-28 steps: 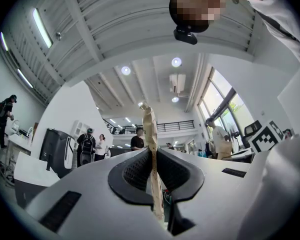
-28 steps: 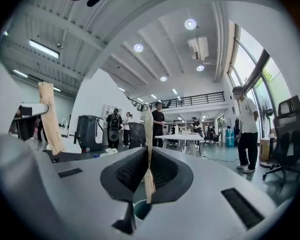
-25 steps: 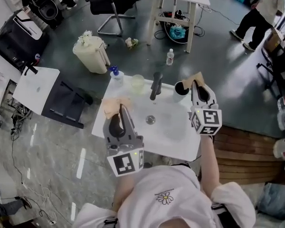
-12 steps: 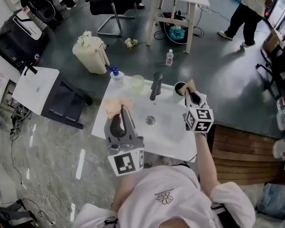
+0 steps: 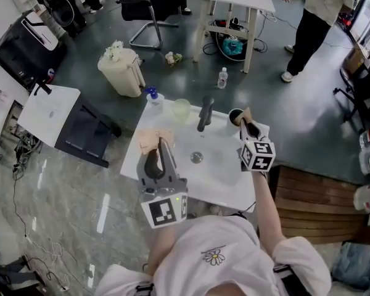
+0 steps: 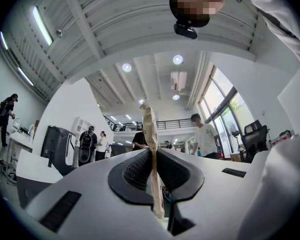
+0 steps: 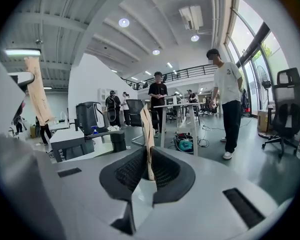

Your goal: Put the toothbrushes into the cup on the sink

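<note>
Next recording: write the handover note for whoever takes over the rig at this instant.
Left gripper: shut on a paper-wrapped brush, over the left side of the sink.
Right gripper: shut on the second wrapped brush, right beside the cup at the sink's back right.
Done: both brushes in hand.
Left: drop each into the cup, probably the right one first.

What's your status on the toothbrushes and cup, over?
Left gripper shut on wrapped toothbrush, over sink. Right gripper shut on second toothbrush, beside cup. Neither in cup. Faucet nearby, not blocking.
</note>
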A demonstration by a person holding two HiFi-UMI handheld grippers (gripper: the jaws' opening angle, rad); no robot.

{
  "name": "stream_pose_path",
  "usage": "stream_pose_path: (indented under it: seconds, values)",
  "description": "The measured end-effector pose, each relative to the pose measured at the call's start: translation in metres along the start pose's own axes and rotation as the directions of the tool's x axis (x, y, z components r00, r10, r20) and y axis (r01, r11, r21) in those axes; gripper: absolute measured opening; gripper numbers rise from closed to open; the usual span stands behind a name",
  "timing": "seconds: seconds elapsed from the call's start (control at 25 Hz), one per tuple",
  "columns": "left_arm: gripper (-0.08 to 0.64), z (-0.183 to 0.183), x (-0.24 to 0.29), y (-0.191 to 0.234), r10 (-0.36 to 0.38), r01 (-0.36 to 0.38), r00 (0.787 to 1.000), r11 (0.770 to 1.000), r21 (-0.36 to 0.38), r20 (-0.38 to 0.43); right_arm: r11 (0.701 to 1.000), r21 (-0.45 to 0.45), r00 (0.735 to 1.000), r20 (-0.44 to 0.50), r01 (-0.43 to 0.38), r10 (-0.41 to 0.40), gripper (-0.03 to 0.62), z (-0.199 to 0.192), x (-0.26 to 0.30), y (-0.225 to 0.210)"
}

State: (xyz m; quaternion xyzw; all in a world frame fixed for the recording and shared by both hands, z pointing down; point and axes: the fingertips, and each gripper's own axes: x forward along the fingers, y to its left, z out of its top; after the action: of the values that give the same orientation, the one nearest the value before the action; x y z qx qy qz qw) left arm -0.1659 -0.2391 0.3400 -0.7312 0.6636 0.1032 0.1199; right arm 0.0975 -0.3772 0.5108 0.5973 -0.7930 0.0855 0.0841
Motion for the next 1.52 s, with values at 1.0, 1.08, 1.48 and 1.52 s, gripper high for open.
stream_pose_path:
  seconds: [1.0,1.08,1.48,1.52]
  values:
    - [0.038,0.031,-0.003,-0.008,-0.008,0.010,0.999,0.999,-0.041,0.052,0.993,-0.107,0.894,0.448,0.059,-0.005,0.069,0.163,-0.099,0.031]
    - [0.040,0.036,-0.003,-0.008,-0.007,0.010,0.998,0.999,-0.042,0.063,0.989,-0.137,0.866,0.499,0.060,0.017,0.058,0.176,-0.118,0.048]
    - [0.040,0.045,-0.009,-0.013,-0.007,0.010,0.995,1.000,-0.023,0.103,0.975,-0.216,0.820,0.566,0.057,0.078,0.012,0.172,-0.159,0.109]
    - [0.038,0.045,-0.009,-0.014,-0.007,0.010,0.995,1.000,-0.022,0.104,0.974,-0.222,0.821,0.564,0.046,0.089,0.012,0.171,-0.158,0.112]
